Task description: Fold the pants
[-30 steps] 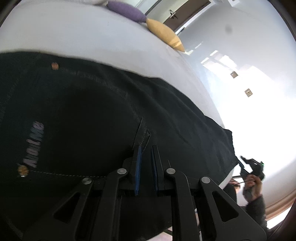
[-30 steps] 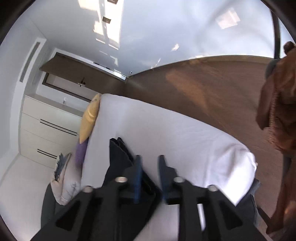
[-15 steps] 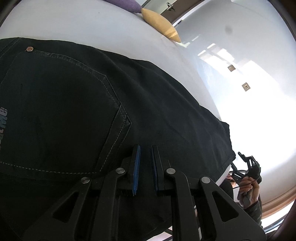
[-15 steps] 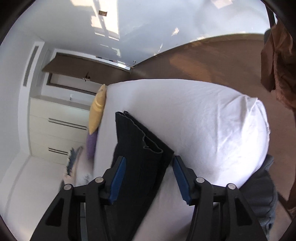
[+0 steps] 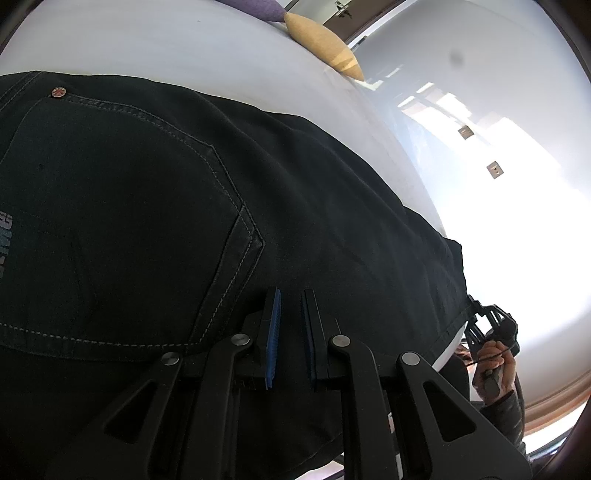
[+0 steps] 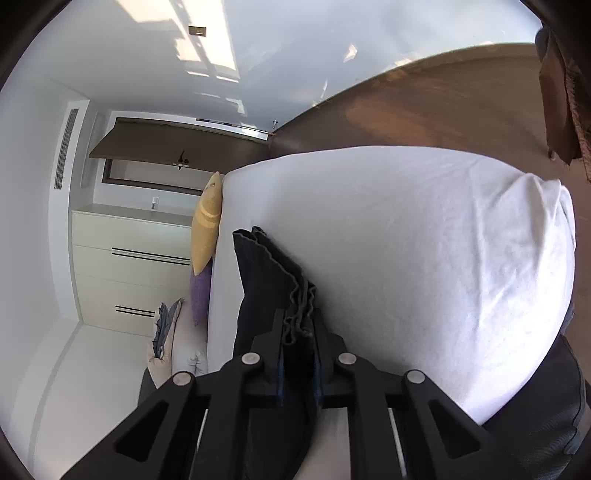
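Black jeans (image 5: 155,206) lie flat on a white bed (image 5: 184,48), back pocket up. My left gripper (image 5: 291,295) is nearly shut over the seat of the jeans beside the pocket corner; a narrow gap shows between the blue pads and I see no cloth in it. In the right wrist view the leg ends of the jeans (image 6: 266,273) lie on the bed (image 6: 424,240). My right gripper (image 6: 298,321) is shut on the bunched hem cloth. The right gripper also shows in the left wrist view (image 5: 487,321), at the far hem.
A yellow pillow (image 5: 325,51) and a purple pillow (image 5: 258,5) lie at the head of the bed. A white chest of drawers (image 6: 129,266) stands beyond it. Brown floor (image 6: 424,114) runs past the bed. The person's dark sleeve (image 6: 535,424) is at lower right.
My right gripper opened wide over the hem, then closed on the hem cloth. My left gripper slid from the pocket edge to the seat, staying nearly shut.
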